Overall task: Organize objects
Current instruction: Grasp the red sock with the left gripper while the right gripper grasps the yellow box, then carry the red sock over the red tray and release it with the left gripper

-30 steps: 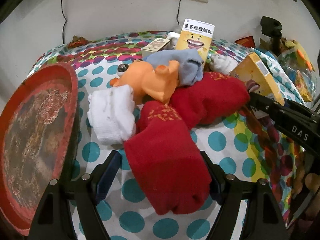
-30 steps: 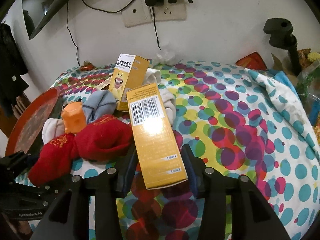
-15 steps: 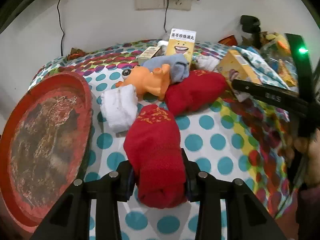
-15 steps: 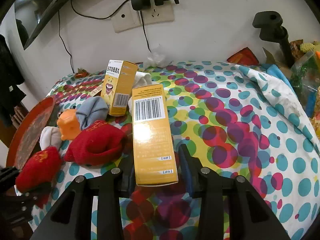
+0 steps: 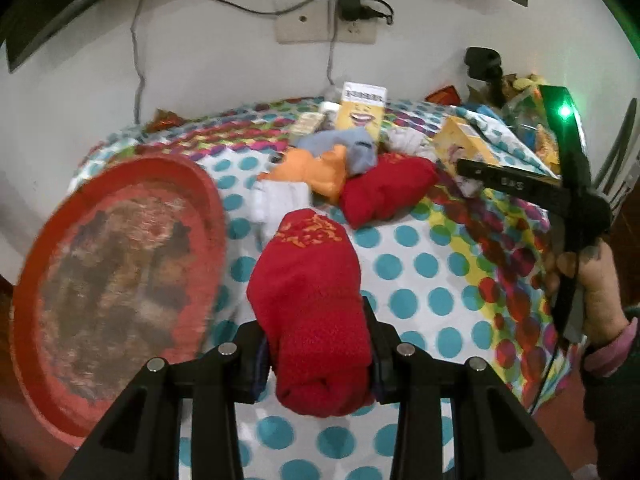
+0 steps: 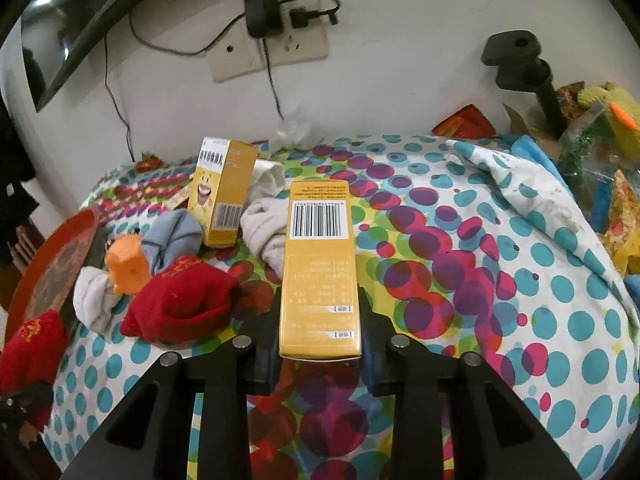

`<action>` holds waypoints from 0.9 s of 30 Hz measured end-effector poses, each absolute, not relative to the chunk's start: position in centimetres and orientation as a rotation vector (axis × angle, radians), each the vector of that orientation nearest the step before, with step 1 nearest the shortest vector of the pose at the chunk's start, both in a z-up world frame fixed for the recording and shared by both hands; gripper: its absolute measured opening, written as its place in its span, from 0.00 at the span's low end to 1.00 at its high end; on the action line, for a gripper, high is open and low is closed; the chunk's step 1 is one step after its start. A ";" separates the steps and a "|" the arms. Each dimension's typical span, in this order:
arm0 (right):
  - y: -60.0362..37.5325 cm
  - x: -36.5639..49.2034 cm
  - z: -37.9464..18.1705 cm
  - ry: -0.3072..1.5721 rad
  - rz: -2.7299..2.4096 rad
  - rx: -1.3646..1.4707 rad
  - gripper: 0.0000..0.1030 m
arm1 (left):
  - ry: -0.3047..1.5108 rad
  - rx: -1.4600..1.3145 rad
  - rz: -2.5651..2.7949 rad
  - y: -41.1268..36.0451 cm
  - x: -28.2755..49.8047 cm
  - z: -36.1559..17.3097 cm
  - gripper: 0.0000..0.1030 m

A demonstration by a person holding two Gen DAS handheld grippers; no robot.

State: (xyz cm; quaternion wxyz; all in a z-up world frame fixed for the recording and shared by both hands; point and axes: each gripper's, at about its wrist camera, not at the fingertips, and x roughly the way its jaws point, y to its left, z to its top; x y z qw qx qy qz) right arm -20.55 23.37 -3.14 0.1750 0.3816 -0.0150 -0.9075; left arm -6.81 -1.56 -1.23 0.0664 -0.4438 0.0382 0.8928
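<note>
My left gripper (image 5: 316, 354) is shut on a rolled red sock (image 5: 310, 300) and holds it above the polka-dot cloth, just right of a round red tray (image 5: 120, 276). My right gripper (image 6: 318, 340) is shut on a long yellow box (image 6: 318, 272) with a barcode, held above the cloth. A second red sock (image 5: 386, 190) (image 6: 180, 306), an orange toy (image 5: 316, 170) (image 6: 128, 268), a white sock (image 5: 276, 200), a grey sock (image 5: 352, 148) and a standing yellow box (image 5: 360, 110) (image 6: 222, 198) form a pile at mid table.
The right hand and its gripper body (image 5: 560, 196) cross the right side of the left wrist view. A black clamp stand (image 6: 520, 68), toys and bags (image 6: 600, 140) crowd the back right. A crumpled white cloth (image 6: 266, 228) lies behind the held box. The wall socket (image 6: 272, 52) is behind.
My left gripper closed on the red sock, lifted it off the pile and drew it back beside the tray. My right gripper closed on the yellow box, straightened it and raised it.
</note>
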 end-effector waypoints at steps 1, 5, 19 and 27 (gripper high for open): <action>23.6 -20.5 -3.1 -0.057 -2.578 1.074 0.28 | 0.122 -1.323 2.704 -1.9 -6.6 -0.9 0.37; 24.2 -20.4 -2.9 -0.104 -2.593 1.054 0.28 | 0.094 -1.316 2.737 -3.7 -6.4 -0.1 0.37; 24.1 -20.7 -3.2 -0.062 -2.651 1.096 0.28 | 0.011 -1.479 2.913 -15.3 -6.2 -0.8 0.37; 23.8 -20.6 -3.2 -0.020 -2.675 1.106 0.28 | -0.023 -1.588 2.969 -21.3 -6.5 -1.8 0.37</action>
